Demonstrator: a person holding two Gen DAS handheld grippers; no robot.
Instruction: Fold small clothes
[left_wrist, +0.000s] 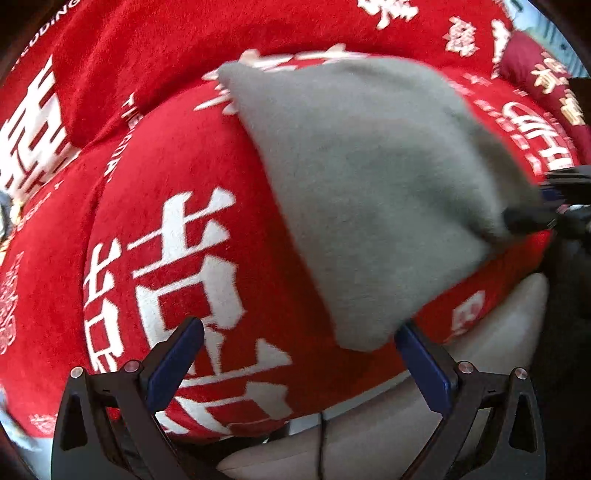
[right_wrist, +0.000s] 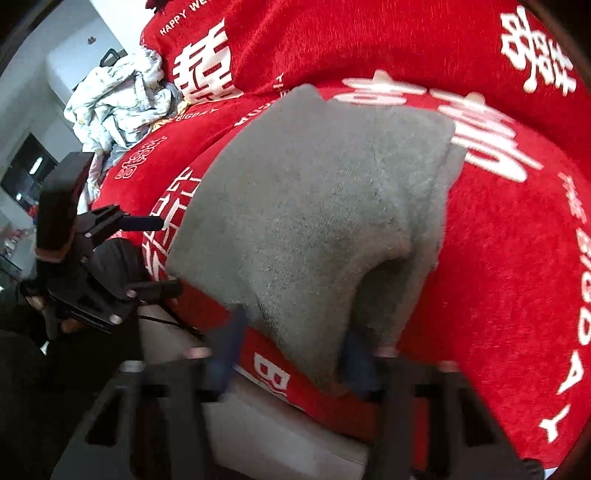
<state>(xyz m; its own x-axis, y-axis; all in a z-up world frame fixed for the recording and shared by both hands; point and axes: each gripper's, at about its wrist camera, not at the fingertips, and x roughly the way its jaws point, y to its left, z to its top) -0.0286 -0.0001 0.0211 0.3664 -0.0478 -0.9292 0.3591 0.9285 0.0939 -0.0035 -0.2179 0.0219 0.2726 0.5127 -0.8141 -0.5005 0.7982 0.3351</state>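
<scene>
A small grey garment (left_wrist: 369, 192) lies folded on a red cushion cover (left_wrist: 177, 177) with white characters. My left gripper (left_wrist: 299, 347) is open, its blue pads (left_wrist: 173, 363) wide apart just short of the garment's near corner. The garment (right_wrist: 310, 206) shows doubled over in the right wrist view. My right gripper (right_wrist: 291, 350) is blurred and open, its fingers on either side of the garment's near edge at the cushion's front. The left gripper (right_wrist: 162, 254) shows at the left there, open. The right gripper's tip (left_wrist: 532, 218) touches the garment's right edge.
The red cover (right_wrist: 498, 240) drapes over a pale sofa seat (left_wrist: 369, 435). A heap of light patterned clothes (right_wrist: 118, 99) lies at the back left. A dark red cushion (left_wrist: 543, 77) sits at the far right. A black cable (left_wrist: 321, 443) hangs below the cushion's front.
</scene>
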